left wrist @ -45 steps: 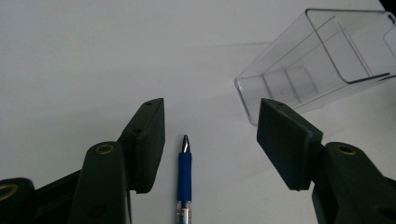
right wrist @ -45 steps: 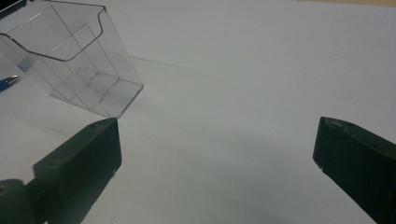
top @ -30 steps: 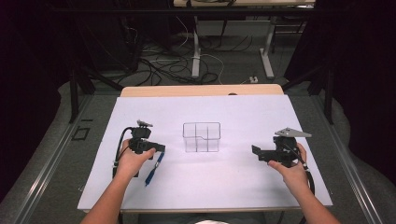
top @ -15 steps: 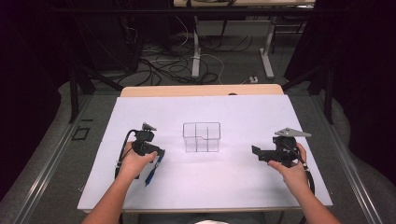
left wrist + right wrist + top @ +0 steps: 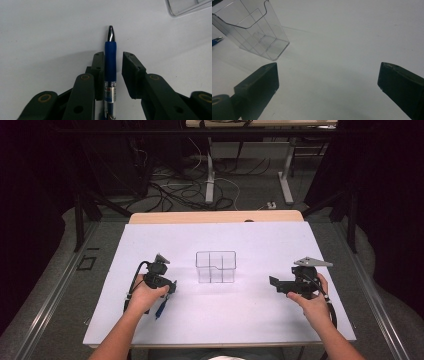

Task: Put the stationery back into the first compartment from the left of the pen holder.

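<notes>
Left gripper [image 5: 110, 58] jaws have just been closing around the blue plastic ballpoint pen [image 5: 110, 67] near the table's left edge; one pad touches, not yet clamped. Should centre the barrel before squeezing. Right gripper [image 5: 328, 80] released, idle.

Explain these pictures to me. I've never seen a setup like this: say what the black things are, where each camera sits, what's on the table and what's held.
A person sits at a white table with a hand-held two-jaw tool in each hand. One camera looks down from above; one more rides on each tool and looks along its jaws. The left tool has just been closing around a blue pen that lies on the table: one jaw touches it, the other still shows a gap. The right tool is wide open with nothing between its jaws. A clear plastic holder stands mid-table.
</notes>
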